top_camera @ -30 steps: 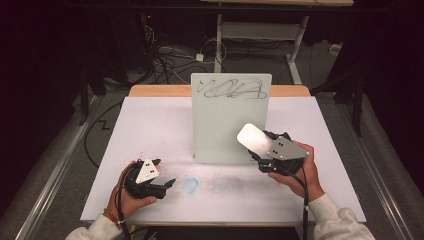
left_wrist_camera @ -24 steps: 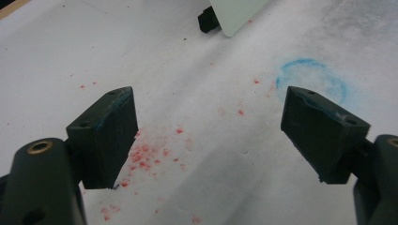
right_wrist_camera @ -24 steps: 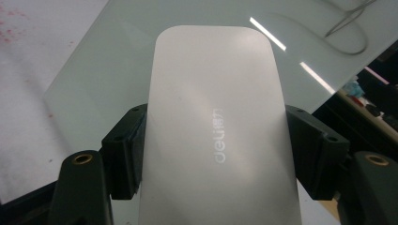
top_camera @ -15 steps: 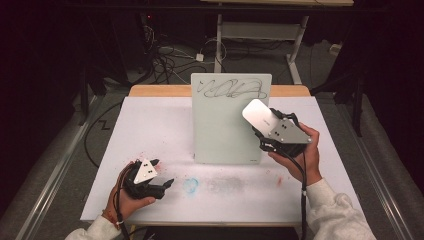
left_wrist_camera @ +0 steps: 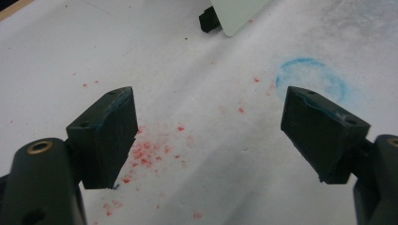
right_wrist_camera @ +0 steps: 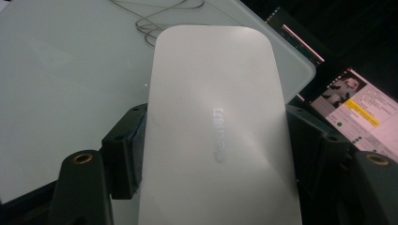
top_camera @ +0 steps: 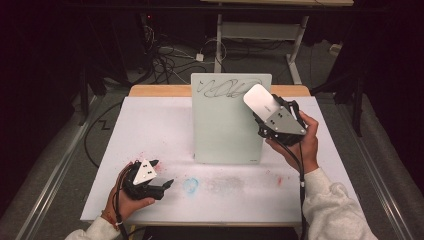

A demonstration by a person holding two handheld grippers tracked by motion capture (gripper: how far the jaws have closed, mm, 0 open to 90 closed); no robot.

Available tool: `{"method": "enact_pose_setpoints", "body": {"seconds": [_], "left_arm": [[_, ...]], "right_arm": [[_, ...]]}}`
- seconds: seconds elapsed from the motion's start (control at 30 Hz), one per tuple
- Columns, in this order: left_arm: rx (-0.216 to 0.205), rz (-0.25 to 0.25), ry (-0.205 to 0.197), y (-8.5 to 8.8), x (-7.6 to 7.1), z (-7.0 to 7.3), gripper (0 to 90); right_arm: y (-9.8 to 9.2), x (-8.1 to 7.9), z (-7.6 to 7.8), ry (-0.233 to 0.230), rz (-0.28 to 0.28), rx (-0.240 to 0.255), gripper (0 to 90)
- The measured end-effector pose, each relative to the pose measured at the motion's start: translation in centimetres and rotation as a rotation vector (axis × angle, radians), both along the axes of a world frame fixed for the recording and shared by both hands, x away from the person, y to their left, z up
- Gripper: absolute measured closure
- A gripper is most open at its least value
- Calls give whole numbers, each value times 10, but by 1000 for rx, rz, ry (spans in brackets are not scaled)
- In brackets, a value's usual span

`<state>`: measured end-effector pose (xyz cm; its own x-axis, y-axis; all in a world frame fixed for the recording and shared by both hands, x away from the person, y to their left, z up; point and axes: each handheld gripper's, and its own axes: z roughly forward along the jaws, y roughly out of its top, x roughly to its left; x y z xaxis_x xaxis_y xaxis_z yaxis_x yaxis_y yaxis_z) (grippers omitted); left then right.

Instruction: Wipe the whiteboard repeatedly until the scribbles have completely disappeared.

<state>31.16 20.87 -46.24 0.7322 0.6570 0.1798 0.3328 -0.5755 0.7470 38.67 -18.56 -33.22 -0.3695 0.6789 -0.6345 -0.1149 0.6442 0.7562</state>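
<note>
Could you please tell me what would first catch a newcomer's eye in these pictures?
Probably the upright whiteboard at the middle of the table, with a dark scribble along its top edge. Next, the white eraser clamped in the right hand-held gripper, raised against the board's upper right corner beside the scribble. The left hand-held gripper rests open near the front left, over red specks and a blue ring stain.

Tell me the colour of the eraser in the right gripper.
White, with a faint grey logo; the eraser shows best in the right gripper view.
</note>
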Motion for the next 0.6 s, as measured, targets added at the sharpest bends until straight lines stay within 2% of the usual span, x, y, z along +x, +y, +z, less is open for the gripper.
{"method": "enact_pose_setpoints", "body": {"seconds": [0.2,0.37,0.6], "left_arm": [[-10,5,0,2,-1,0,185],[-8,-3,0,1,0,0,183],[-1,0,2,1,-1,0,184]], "right_arm": [[-1,6,-1,-29,-47,6,309],[4,11,-4,-65,-79,-20,309],[9,16,-14,-43,-104,-19,309]]}}
